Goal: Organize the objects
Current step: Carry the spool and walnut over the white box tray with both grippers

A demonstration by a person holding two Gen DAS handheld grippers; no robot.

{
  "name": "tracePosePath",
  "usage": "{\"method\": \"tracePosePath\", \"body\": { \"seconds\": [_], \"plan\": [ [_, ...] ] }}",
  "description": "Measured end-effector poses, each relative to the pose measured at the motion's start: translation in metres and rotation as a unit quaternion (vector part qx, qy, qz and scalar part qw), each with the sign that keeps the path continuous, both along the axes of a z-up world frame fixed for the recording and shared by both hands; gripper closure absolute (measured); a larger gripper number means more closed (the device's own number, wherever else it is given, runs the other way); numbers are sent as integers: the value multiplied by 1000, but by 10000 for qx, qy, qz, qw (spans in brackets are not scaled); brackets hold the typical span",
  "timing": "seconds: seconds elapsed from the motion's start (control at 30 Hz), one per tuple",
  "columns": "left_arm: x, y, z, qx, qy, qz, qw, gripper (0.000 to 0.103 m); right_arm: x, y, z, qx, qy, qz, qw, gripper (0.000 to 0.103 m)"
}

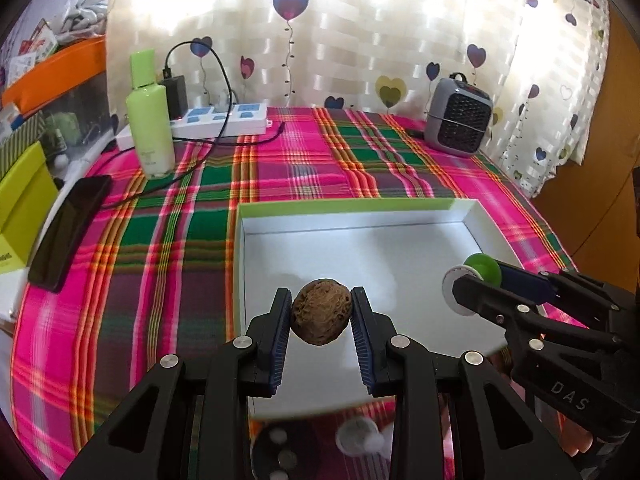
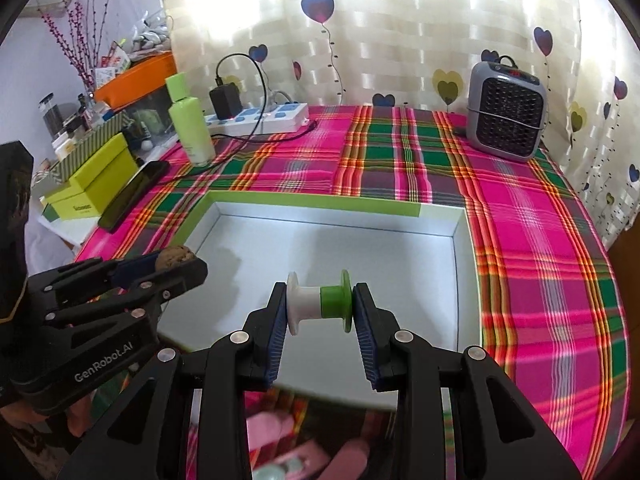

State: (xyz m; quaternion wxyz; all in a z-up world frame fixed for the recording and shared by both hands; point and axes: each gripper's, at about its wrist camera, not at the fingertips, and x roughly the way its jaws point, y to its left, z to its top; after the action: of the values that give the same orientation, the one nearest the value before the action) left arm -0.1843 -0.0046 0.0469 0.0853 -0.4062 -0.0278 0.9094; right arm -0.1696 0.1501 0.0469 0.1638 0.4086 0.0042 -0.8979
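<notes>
My left gripper (image 1: pixel 321 312) is shut on a brown walnut (image 1: pixel 320 312) and holds it above the near left part of a shallow white box with a green rim (image 1: pixel 344 205). My right gripper (image 2: pixel 320 308) is shut on a white and green spool (image 2: pixel 320 307) and holds it above the box (image 2: pixel 320 200). In the left wrist view the right gripper (image 1: pixel 472 280) and spool (image 1: pixel 482 268) show at the right. In the right wrist view the left gripper (image 2: pixel 176 264) and walnut (image 2: pixel 178 257) show at the left. The box floor is bare.
The box lies on a plaid cloth (image 1: pixel 180 240). At the back stand a green bottle (image 1: pixel 150 120), a power strip with charger and cable (image 1: pixel 224 118) and a small grey heater (image 1: pixel 458 118). A dark phone (image 1: pixel 68 232) and green boxes (image 2: pixel 100 180) lie left. Small items lie below the grippers (image 1: pixel 356 436).
</notes>
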Motion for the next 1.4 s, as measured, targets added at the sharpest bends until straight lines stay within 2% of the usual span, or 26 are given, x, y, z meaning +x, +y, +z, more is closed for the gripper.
{"method": "tracePosePath", "body": {
  "seconds": [0.67, 1.07, 1.4],
  "plan": [
    [-62, 2, -20, -62, -403, 101, 9991, 75, -62, -13, -14, 356, -236, -30, 9991, 69],
    [-69, 2, -23, -124, -432, 123, 9989, 75, -75, -16, -21, 443, -449, -58, 9980, 69],
    [-73, 6, -24, -239, -462, 139, 9985, 74, -77, -16, -21, 485, -448, -77, 9978, 69]
  ]
}}
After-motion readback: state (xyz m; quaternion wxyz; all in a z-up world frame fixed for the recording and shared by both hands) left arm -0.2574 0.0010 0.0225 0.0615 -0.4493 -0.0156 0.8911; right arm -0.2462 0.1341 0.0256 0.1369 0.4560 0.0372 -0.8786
